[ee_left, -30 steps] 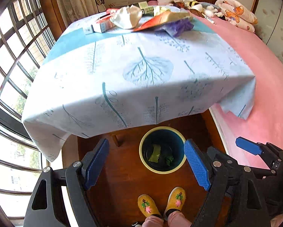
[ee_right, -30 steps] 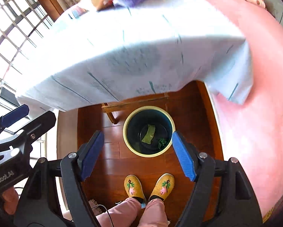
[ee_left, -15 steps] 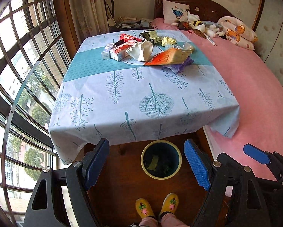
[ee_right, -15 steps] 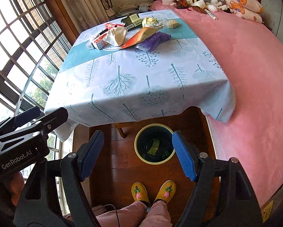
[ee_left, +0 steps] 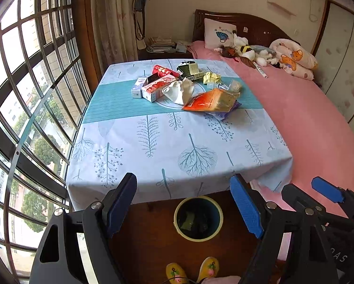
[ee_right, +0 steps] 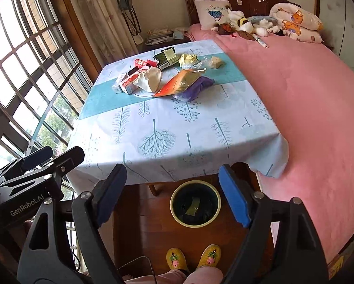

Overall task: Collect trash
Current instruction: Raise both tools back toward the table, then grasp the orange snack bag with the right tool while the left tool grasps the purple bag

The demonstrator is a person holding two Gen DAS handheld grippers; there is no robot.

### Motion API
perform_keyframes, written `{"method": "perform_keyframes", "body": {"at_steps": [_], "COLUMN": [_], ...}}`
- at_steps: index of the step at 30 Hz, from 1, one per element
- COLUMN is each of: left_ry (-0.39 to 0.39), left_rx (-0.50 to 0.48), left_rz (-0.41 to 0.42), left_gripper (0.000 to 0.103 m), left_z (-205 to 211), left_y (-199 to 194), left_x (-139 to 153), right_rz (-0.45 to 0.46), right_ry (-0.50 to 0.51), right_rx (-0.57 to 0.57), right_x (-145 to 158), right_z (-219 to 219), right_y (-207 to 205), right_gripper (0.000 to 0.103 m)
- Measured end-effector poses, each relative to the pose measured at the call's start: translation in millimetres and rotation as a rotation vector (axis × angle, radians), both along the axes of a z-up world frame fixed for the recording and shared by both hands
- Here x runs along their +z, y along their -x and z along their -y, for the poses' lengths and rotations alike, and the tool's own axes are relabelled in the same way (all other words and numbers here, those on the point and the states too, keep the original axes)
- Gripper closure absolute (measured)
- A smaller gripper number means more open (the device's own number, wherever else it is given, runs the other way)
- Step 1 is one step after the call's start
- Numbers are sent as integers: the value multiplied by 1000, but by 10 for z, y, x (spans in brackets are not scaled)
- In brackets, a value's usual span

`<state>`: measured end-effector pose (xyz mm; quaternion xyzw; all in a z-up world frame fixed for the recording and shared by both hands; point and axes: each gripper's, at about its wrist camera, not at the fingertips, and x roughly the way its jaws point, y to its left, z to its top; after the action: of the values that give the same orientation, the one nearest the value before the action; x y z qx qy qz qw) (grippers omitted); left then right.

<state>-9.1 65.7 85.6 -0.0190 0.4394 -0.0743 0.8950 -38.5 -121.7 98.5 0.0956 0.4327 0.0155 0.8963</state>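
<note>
Under the bench's near edge: bin (ee_left: 198, 217) stands on the wood floor, mouth up, so litter can drop straight in; a greenish scrap already lies in it, though the dark inside hides what else.
Far half of the bench (ee_left: 134, 142): trash sits in one heap on the teal band, namely red-printed box (ee_left: 158, 88), white crumpled bag (ee_left: 179, 90), orange packet (ee_left: 210, 99) lying over a purple bag (ee_right: 194, 88), yellow wad (ee_left: 211, 77).
Left claw (ee_left: 184, 203): jaws wide, holding nothing, hanging over the bin and short of the near edge.
Right claw (ee_right: 172, 194): equally wide and empty, just beside the left.
Judgement: both are spread ready for bulky, soft wrappers; the heap is well apart, so a reach across the bench comes first.
Risk: loose packets overlap, so one lift may drag a neighbour.
</note>
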Motion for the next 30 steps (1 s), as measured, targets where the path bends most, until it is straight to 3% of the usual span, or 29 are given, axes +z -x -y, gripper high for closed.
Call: {"method": "perform_keyframes", "body": {"at_steps": [6, 12, 15, 18, 24, 30], "left_ry": [5, -14, -42, -41, -49, -62], "left_rx": [1, -9, 10, 40, 127, 248], "left_rz": [32, 52, 50, 4, -84, -126], "left_gripper": [20, 20, 20, 21, 23, 23], "left_z": [-6, 180, 330, 486, 743, 805], "left_y": [-196, -617, -901, -1265, -1956, -2437], "left_x": [86, 70, 31, -76, -378, -632], "right_rz": [2, -5, -13, -38, -56, -71], "right_ry": [-24, -59, -84, -106, -59, -4], "right_rx": [-7, 13, 52, 110, 252, 431], "right_x": [24, -110, -187, -271, -429, -618], "right_z": [66, 259, 415, 586, 832, 686], "right_y": [-263, -823, -1225, -1705, -2702, -3671], "right_gripper": [25, 25, 28, 38, 39, 39]}}
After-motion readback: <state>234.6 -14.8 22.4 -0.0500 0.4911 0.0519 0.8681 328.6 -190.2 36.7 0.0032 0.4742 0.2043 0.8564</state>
